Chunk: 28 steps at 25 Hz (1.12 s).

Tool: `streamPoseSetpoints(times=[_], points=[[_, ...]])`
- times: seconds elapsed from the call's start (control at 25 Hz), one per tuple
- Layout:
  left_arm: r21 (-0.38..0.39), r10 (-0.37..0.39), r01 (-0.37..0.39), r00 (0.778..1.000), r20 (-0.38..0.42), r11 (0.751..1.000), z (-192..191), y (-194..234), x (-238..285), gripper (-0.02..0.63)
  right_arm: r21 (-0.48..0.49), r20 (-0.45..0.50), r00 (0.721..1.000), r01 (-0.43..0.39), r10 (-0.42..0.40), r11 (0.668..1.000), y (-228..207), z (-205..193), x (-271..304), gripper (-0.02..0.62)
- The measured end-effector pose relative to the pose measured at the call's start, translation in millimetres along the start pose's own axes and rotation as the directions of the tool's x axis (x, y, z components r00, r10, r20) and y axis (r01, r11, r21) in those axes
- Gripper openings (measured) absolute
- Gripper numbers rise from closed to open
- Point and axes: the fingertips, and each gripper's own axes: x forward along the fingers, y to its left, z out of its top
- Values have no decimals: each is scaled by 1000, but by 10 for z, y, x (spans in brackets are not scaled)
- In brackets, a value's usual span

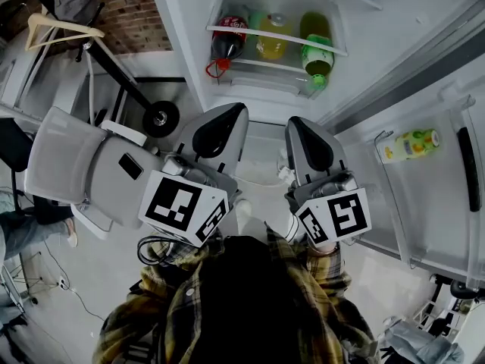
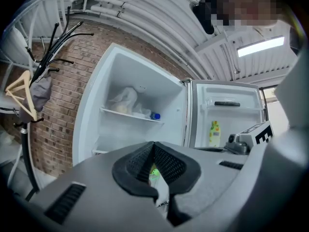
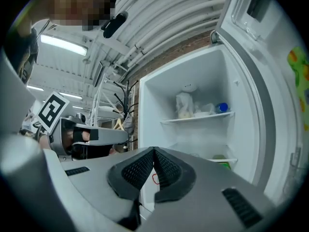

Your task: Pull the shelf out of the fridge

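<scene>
**Head view first: both grippers shut, short of the fridge shelves**

Head view: the fridge stands open on the far side. Its door is swung right w/ a yellow-green bottle in the rack. The left gripper & right gripper sit side by side, aimed at the fridge's lower part, near it but touching nothing. Beyond the tips is the lower shelf. A cola bottle, yellow bottle & green bottle lie at it, caps toward the person. Can't tell if they rest on it or just under its white front edge.

Left gripper view: jaws pressed together, nothing b/w them. Only a bit of green shows past the gap. Far off, the upper shelf carries a plastic bag & a blue-capped bottle.

Right gripper view: jaws likewise together, empty. Both shelves show at far right, green bottle at the lower one.

Step in hand, as I judge it: the approach, no grip yet. The task doesn't say which shelf; the lower one looks nearer the grippers' line.

To do it well:
- Open both jaws before the tips reach the front edge.
- Take the edge toward its left & right ends, not the middle, so it slides straight.
- Pull level toward the person, both hands at the same pace.
- If the bottles are on it they could roll, so go slow w/ no tilt.
</scene>
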Motion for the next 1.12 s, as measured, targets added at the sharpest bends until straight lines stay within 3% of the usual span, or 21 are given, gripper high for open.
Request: streamPoseSetpoints(times=[0.64, 1.12], points=[[22, -134, 134, 991, 10, 991, 277, 767, 835, 3, -5, 47, 993, 108, -108, 994, -428, 147, 1064, 17], [18, -142, 143, 989, -27, 990, 187, 944, 1301, 3, 21, 33, 989, 146, -147, 989, -864, 65, 1324, 17]])
